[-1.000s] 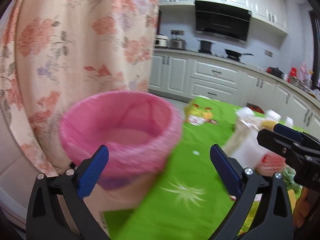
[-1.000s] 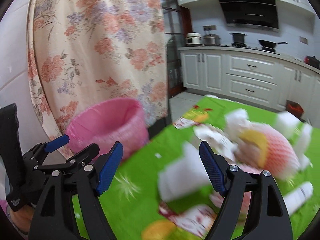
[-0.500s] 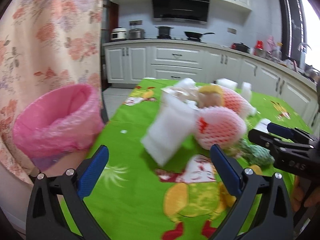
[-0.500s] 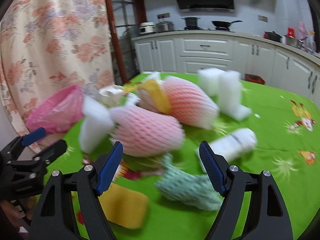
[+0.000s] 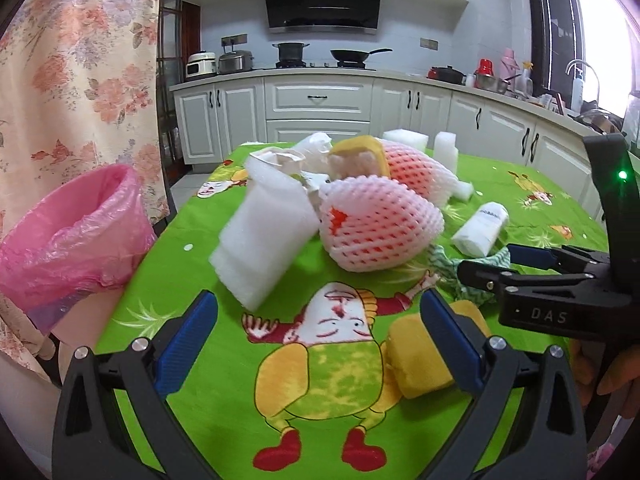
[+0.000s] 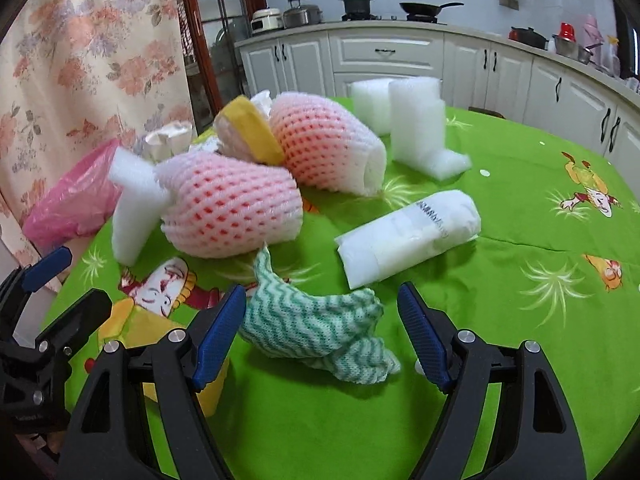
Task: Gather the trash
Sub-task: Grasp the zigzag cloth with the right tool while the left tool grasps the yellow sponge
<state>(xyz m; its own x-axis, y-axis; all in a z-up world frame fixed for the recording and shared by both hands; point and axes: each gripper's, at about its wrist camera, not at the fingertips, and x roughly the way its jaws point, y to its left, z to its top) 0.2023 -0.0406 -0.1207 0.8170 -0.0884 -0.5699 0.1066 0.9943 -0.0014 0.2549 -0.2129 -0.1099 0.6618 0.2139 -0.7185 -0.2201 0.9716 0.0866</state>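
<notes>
Hovering above the green cartoon-print cloth (image 5: 192, 364) that covers the worktop, the left gripper (image 5: 316, 340) has its blue fingers (image 5: 186, 344) spread wide with nothing between them. The landmark here is the nearer pink foam fruit net (image 5: 380, 226), lying at the middle of the trash pile. Left of that net, a folded white foam sheet (image 5: 266, 240) leans against it; further left, off the worktop's edge, stands the bin lined with a pink bag (image 5: 76, 236), its mouth open. Behind the net sits a second pink foam net (image 6: 328, 148), with a yellow sponge piece (image 6: 256, 130) wedged between the two. Behind and to the right of that second net are white foam blocks (image 6: 416, 132). Right of the landmark net lies a rolled white plastic packet (image 6: 412, 236).

In front of the net and slightly right, a crumpled green-and-white cloth (image 6: 316, 324) rests on the worktop. The right gripper (image 6: 322, 336) is held low over it, fingers (image 6: 420, 336) spread apart on either side of the cloth; whether they touch it cannot be told. A yellow sponge (image 5: 424, 356) lies in front of the net, just beside the left gripper's right finger.
</notes>
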